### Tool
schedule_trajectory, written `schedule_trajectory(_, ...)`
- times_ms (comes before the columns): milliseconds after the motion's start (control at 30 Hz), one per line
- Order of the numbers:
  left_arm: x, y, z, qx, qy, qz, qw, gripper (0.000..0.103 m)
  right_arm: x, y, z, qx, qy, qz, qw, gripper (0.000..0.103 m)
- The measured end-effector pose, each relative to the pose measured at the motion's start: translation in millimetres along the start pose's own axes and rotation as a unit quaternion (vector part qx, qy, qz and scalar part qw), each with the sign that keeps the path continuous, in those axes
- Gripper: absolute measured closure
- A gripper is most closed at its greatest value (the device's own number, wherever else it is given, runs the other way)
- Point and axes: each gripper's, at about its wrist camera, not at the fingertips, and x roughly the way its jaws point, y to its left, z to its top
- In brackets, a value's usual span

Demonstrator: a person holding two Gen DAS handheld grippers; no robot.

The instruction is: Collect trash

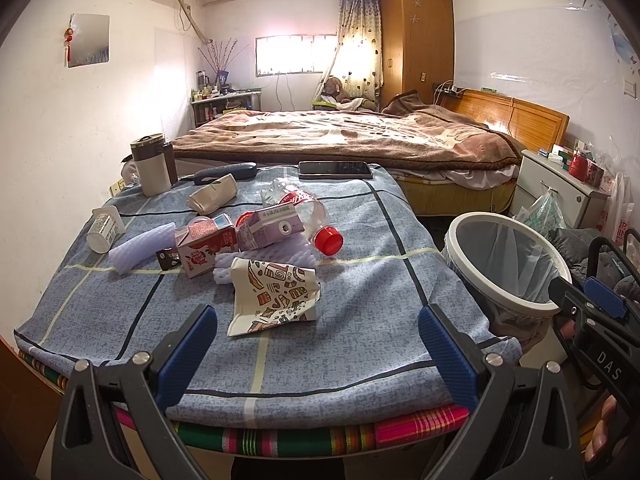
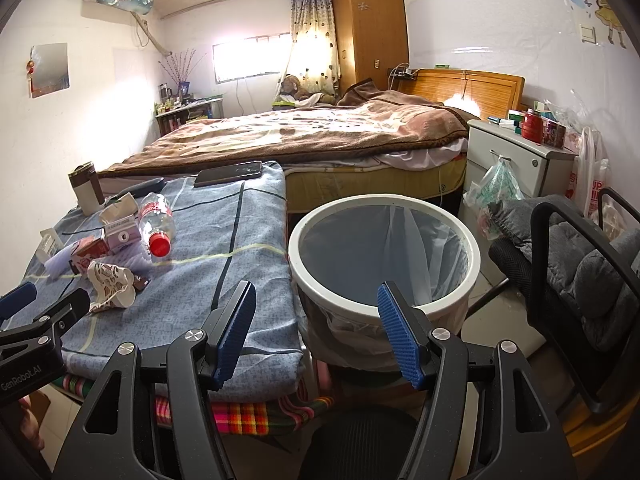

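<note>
Trash lies in a heap mid-table: crumpled paper cup (image 1: 276,298), two cartons, a red-capped bottle (image 1: 304,216). My left gripper (image 1: 316,344) hovers wide open and empty at the table's near edge (image 1: 320,396); the right gripper (image 2: 318,334), also spread and empty, is before the bin (image 2: 472,264), which touches the table's side. I cannot see the bin's bottom.

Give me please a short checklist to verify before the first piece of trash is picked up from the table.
1. Left gripper open, holding nothing: ok.
2. Right gripper open, holding nothing: ok.
3. Trash bin beside the table, liner in place: ok.
4. Crumpled paper cup lies nearest the left gripper, nothing on top of it: ok.
5. Phone lies at the far edge, apart from the trash: ok.
6. Plastic bottle emptied: cannot tell.
</note>
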Motion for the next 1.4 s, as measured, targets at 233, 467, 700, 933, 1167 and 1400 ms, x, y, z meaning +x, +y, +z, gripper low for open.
schedule_trajectory(233, 0.1, 3.1, 0.1, 0.0, 0.0, 0.001, 1.0, 0.001, -0.1, -0.4, 0.0, 0.0, 0.0, 0.0, 1.0, 0.038)
schedule_trajectory(467, 0.6, 0.7, 0.0, 0.001, 0.001, 0.0, 1.0, 0.001, -0.1, -0.5, -0.1, -0.001, 0.0, 0.0, 1.0, 0.038)
schedule_trajectory(700, -0.4, 0.4, -0.3, 0.0, 0.0, 0.0, 1.0, 0.001, -0.3, -0.6, 0.0, 0.0, 0.0, 0.0, 1.0, 0.038)
schedule_trajectory(933, -0.8, 0.9, -0.1, 0.0, 0.0, 0.0, 1.0, 0.001, -1.0, -1.4, 0.3, 0.0, 0.0, 0.0, 1.0, 0.038)
schedule_trajectory(1167, -0.8, 1.8, -0.3, 0.0, 0.001, 0.001, 1.0, 0.001, -2.3, -3.0, 0.9, 0.0, 0.0, -0.001, 1.0, 0.038)
schedule_trajectory(1400, -1.7, 16.5, -1.5, 0.003, 0.002, 0.009, 1.0, 0.001, -2.2, -3.4, 1.5, -0.002, 0.004, 0.005, 1.0, 0.038)
